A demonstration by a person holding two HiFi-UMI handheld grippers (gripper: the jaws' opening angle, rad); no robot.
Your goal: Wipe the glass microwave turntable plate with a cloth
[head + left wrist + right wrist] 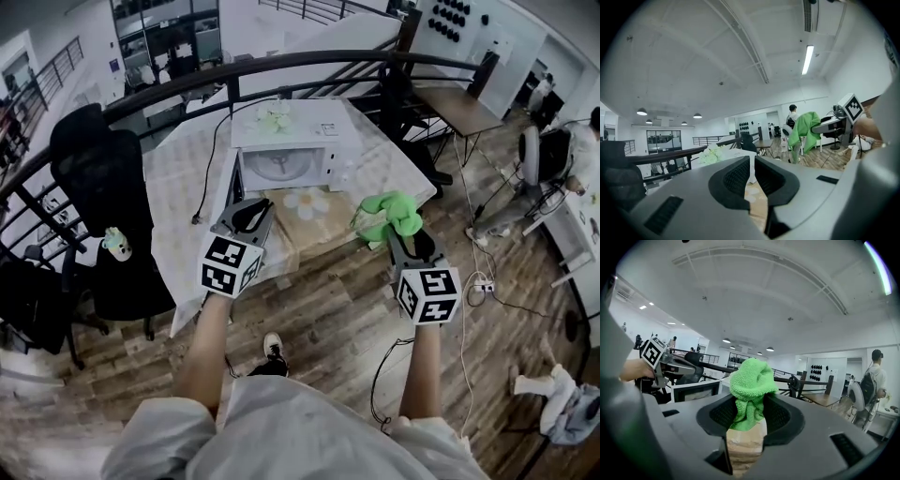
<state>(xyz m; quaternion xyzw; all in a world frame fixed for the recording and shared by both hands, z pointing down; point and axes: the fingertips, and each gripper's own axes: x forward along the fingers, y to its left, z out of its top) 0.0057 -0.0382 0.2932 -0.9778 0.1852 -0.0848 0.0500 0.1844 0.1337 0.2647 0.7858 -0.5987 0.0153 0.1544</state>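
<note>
**Cloth in the right jaws, plate still in the oven**

My right gripper [397, 232] has its jaws pinching the green cloth [388, 214], a soft bunch that bulges above the pads in my right gripper view and hangs limp below them. My left gripper [251, 216] has its jaws drawn together to a thin slit with nothing between them.

The glass turntable plate [279, 166] lies flat inside the open microwave [323, 141], which stands toward the far edge of the bench [186, 178]. Both of my grippers hover over the near edge, apart from it.

I judge the plate stiff, smooth and fairly heavy for its thinness. It is likely slick under hard pads and would chip if knocked on the oven's opening. I would take it with the free left jaws across the near rim, firmly but without squeezing, and keep it level. The cloth is light, grippy and will mould to the glass, so 1 pinch at its bunched middle should do
</note>
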